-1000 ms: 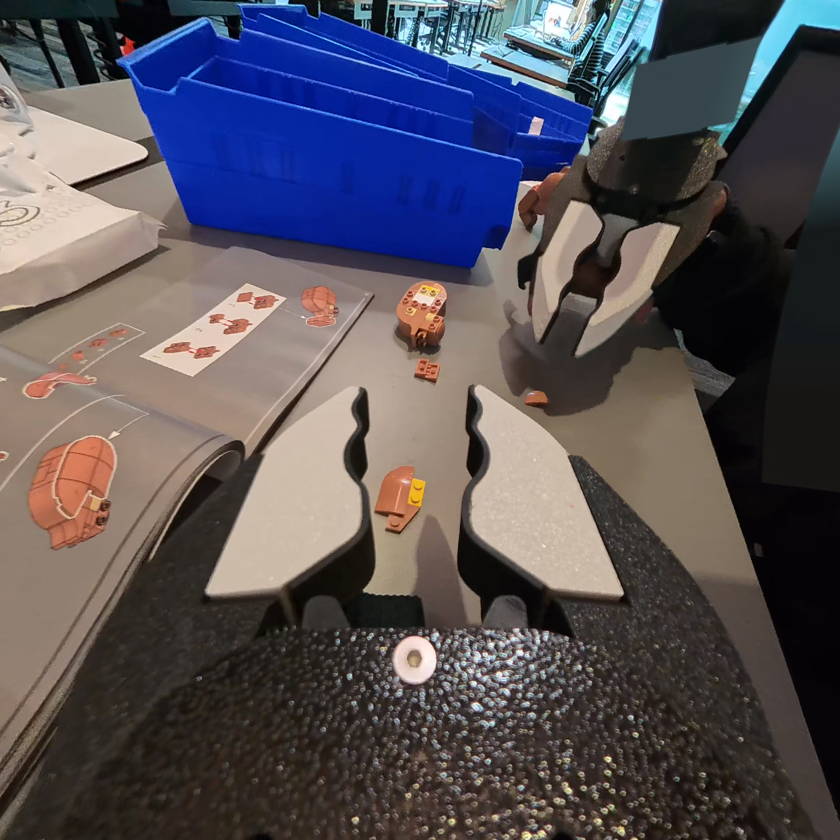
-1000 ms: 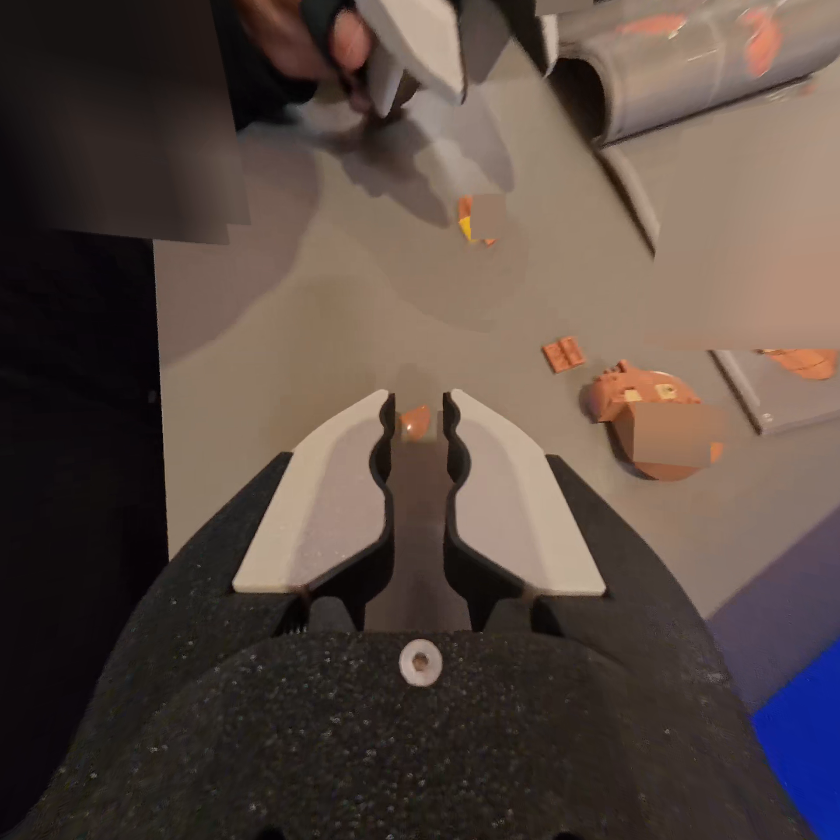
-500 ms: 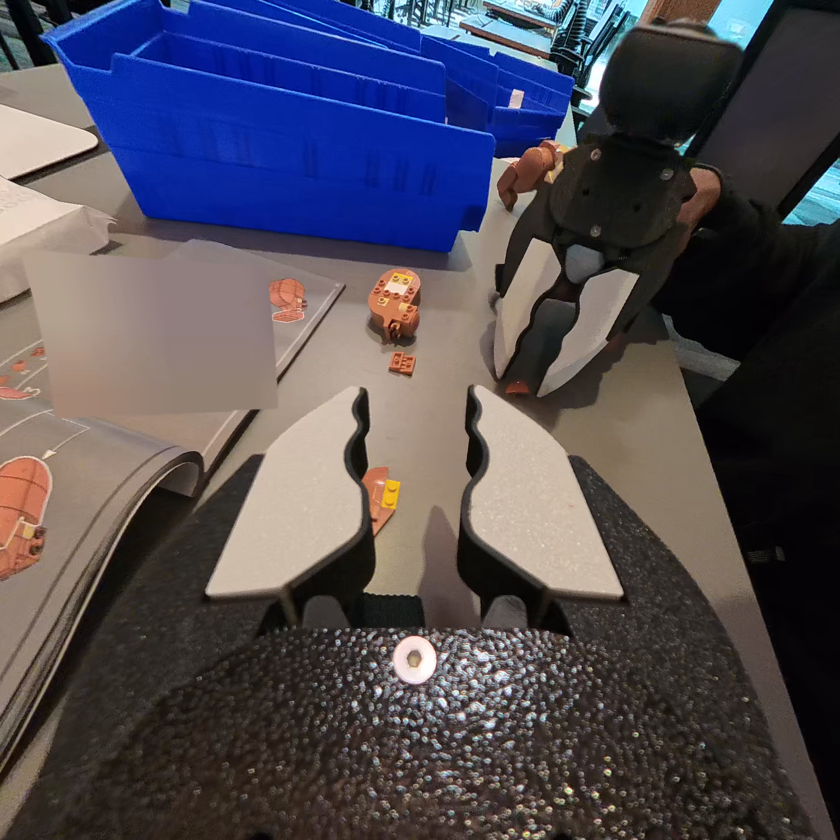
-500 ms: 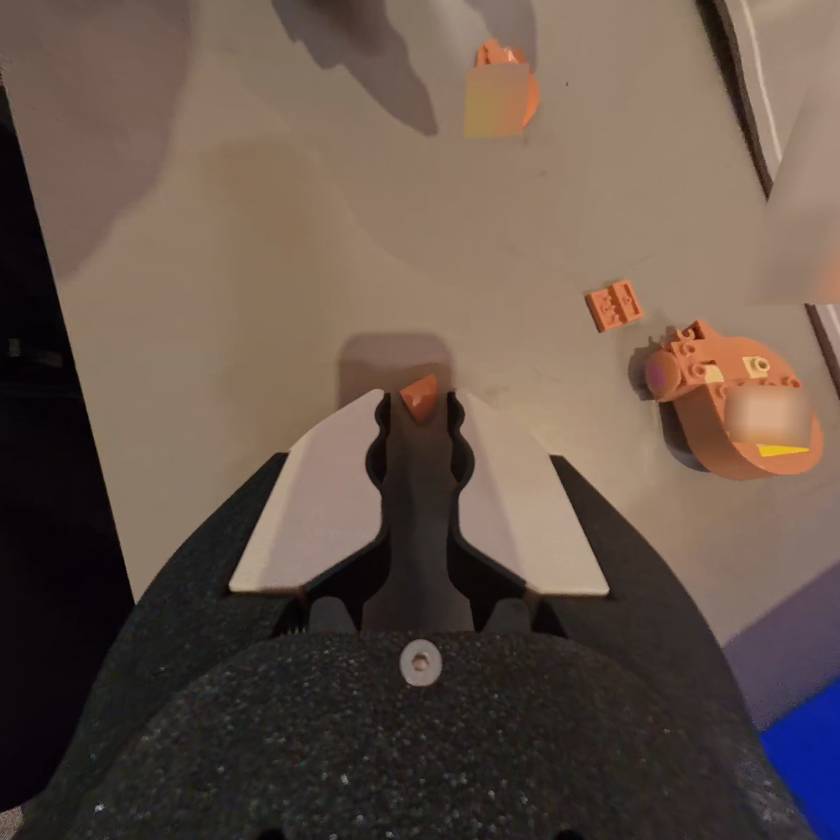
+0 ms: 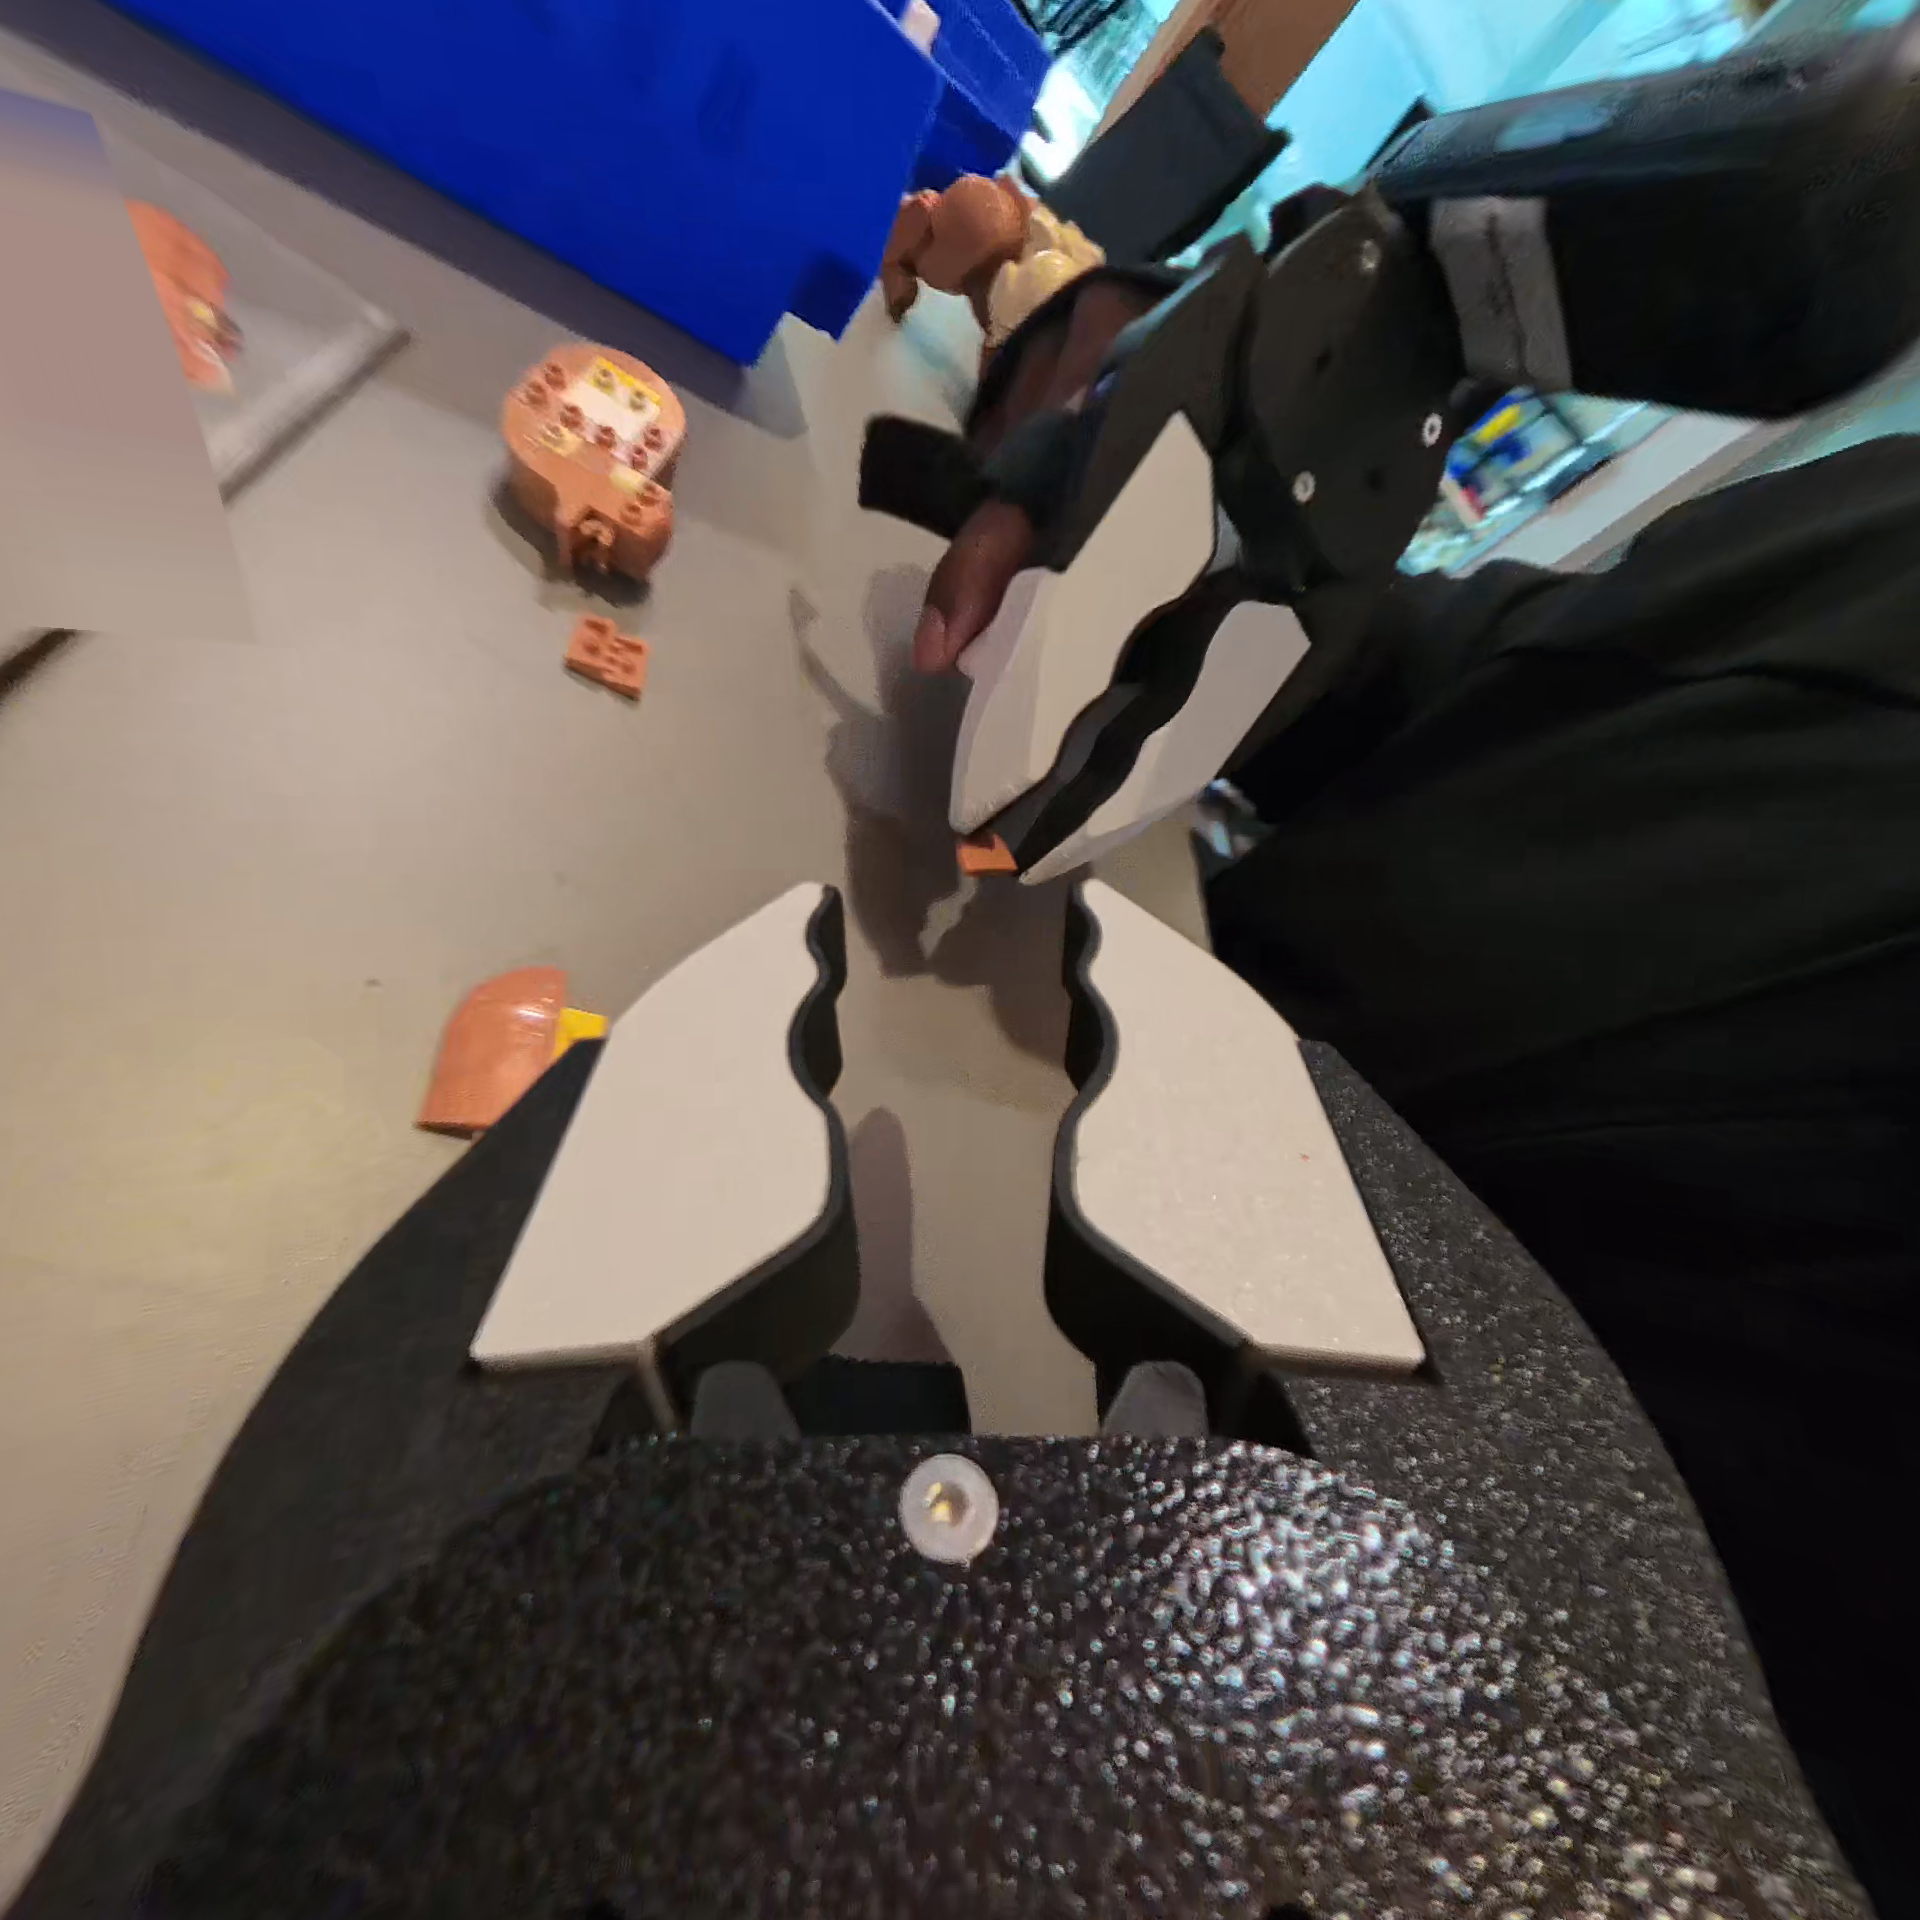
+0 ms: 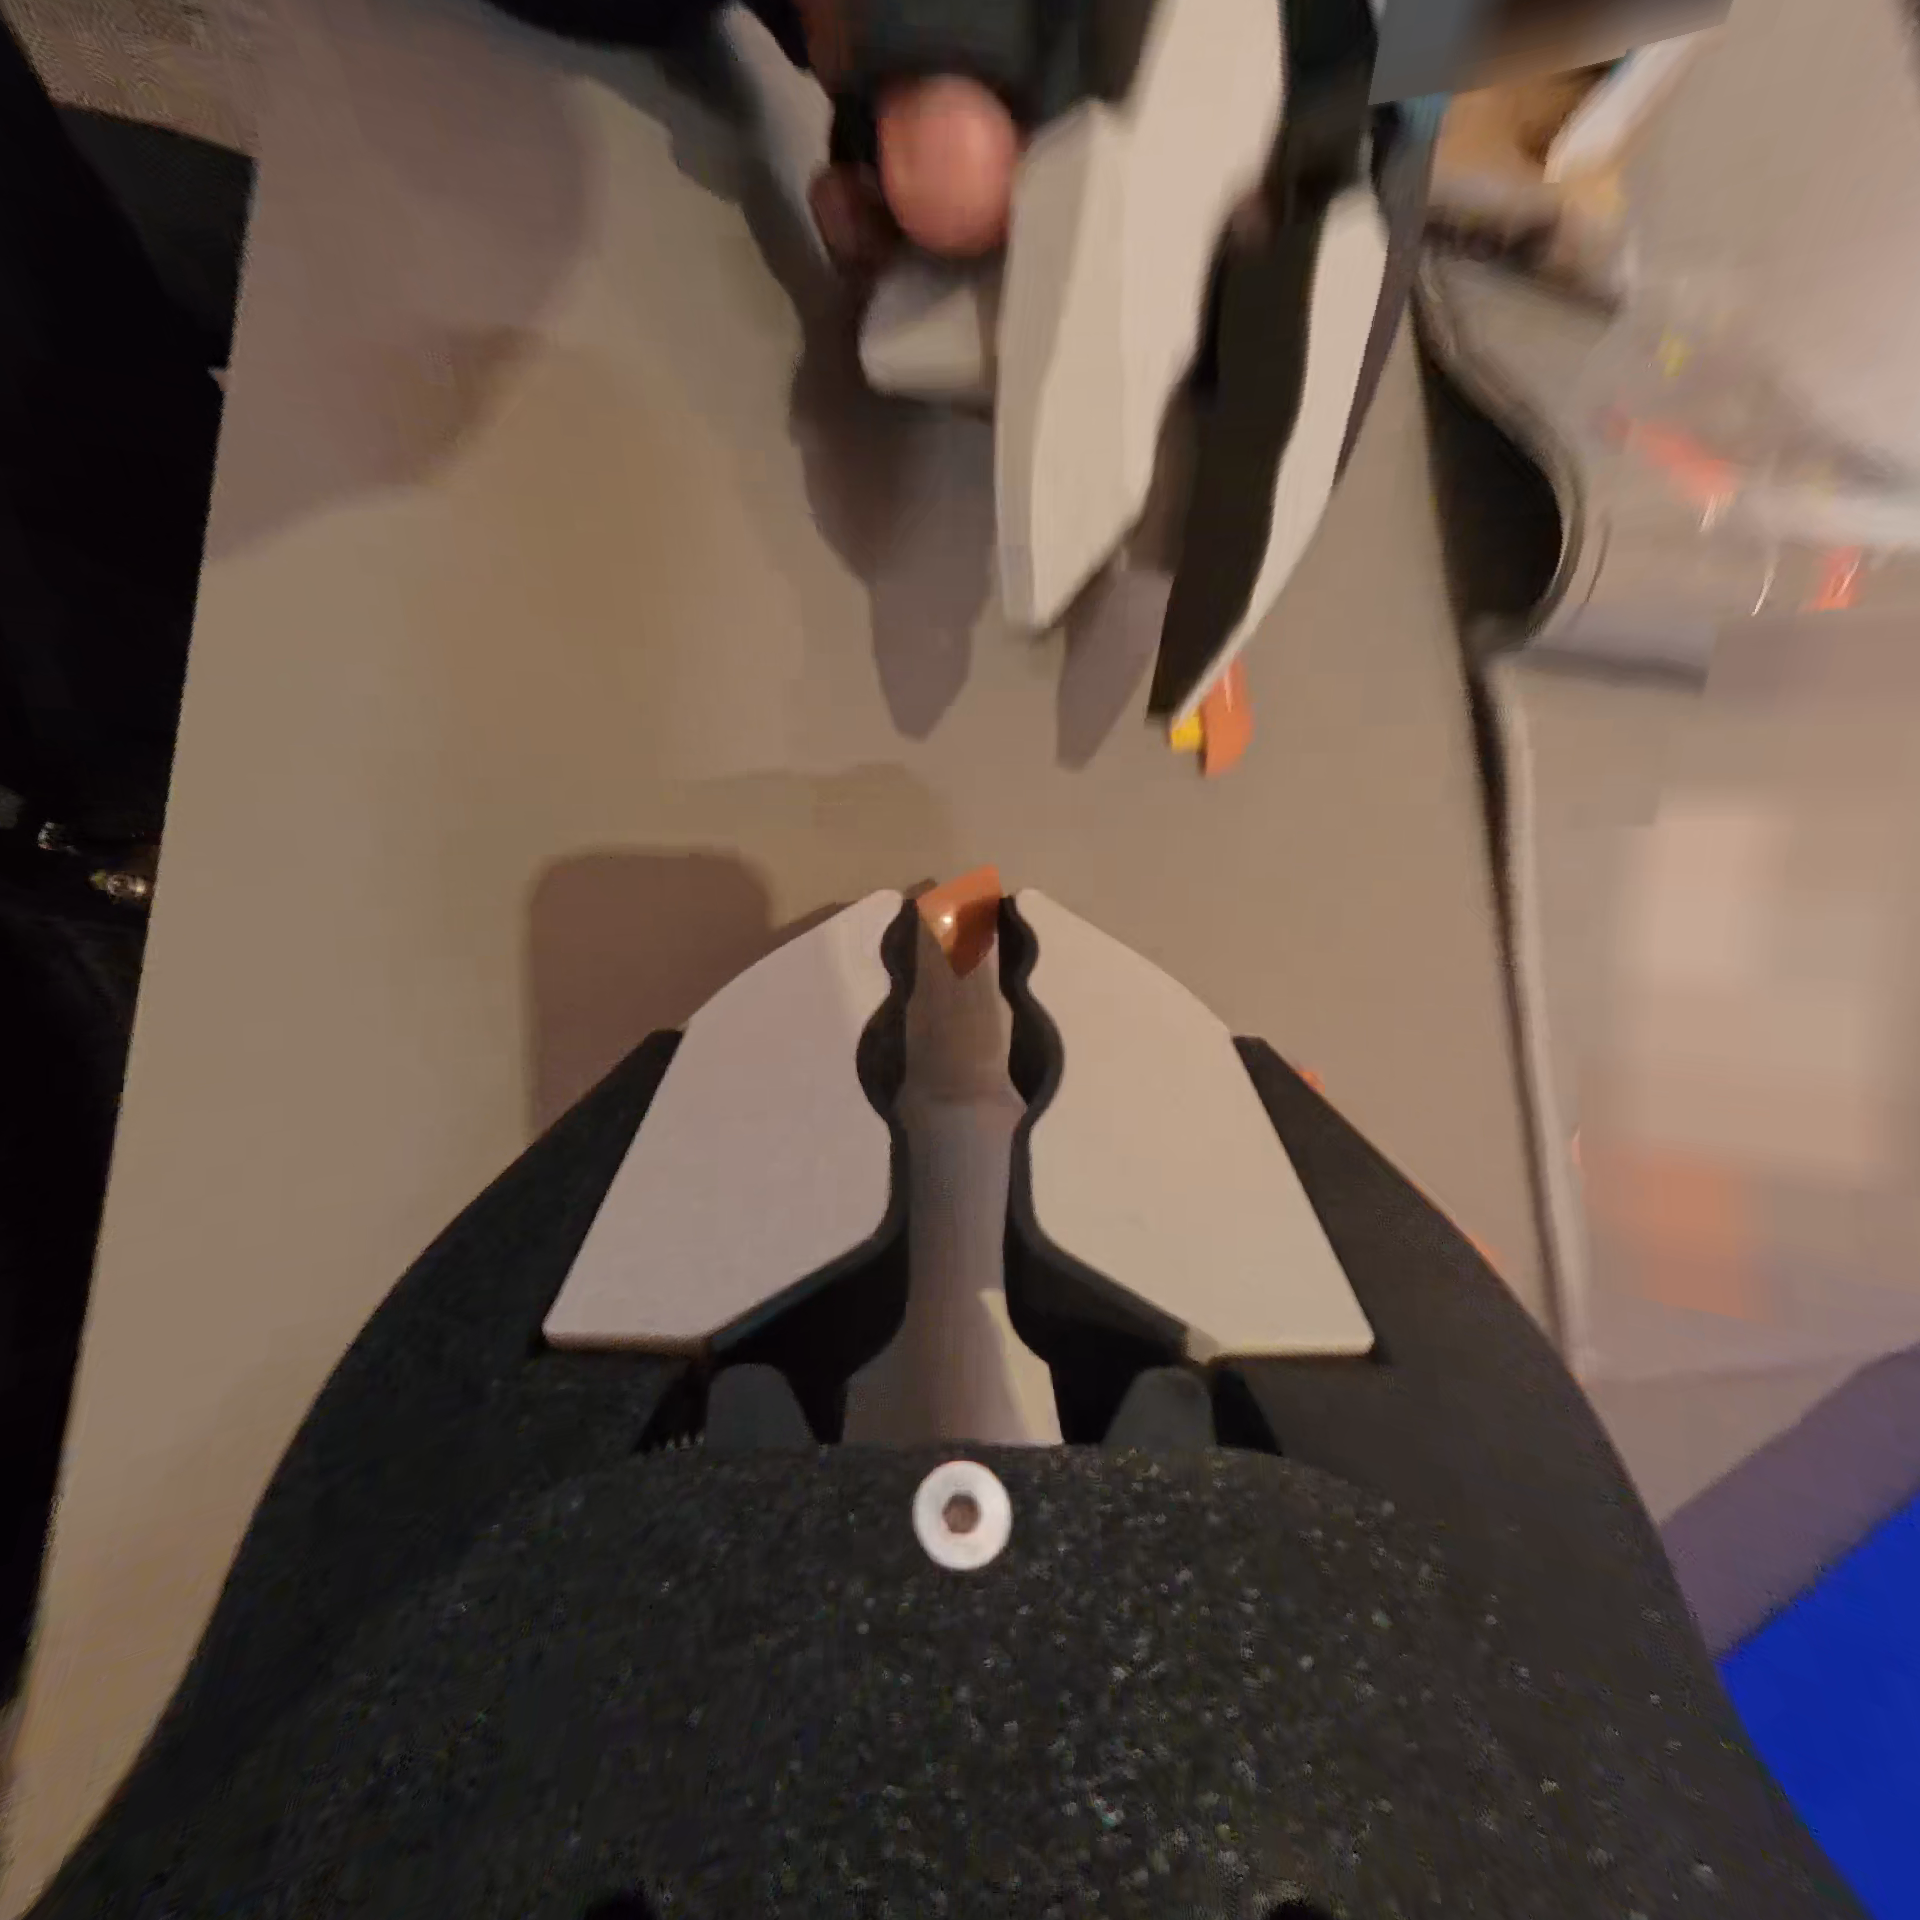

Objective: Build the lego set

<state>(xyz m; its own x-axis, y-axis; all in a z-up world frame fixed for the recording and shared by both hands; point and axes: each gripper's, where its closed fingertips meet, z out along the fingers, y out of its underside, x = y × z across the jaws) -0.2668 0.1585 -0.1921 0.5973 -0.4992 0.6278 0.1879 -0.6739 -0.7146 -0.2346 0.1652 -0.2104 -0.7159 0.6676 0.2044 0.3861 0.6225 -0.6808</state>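
Observation:
My right gripper (image 6: 958,904) is shut on a small brown lego piece (image 6: 964,920), held at its fingertips just above the grey table (image 6: 468,675). It also shows in the left wrist view (image 5: 997,857), tips pinching the same piece (image 5: 985,858). My left gripper (image 5: 954,904) is open and empty, just short of that piece; in the right wrist view it (image 6: 1122,644) hangs opposite. A curved brown part with a yellow piece (image 5: 499,1049) lies to the left gripper's left. A round brown lego assembly (image 5: 592,447) and a small brown plate (image 5: 608,657) lie farther back.
Blue storage bins (image 5: 540,135) stand at the back of the table. An open instruction booklet (image 5: 260,312) lies at the left. A brown lego figure (image 5: 966,239) stands by the bins. A person in black clothing (image 5: 1610,883) is at the right table edge. Left tips and right tips are each some 9 cm from the small brown plate (image 5: 608,657).
The right gripper has closed on the small brown piece and lifted it off the table. The left gripper has swung right and forward toward it, leaving the curved part to its left.

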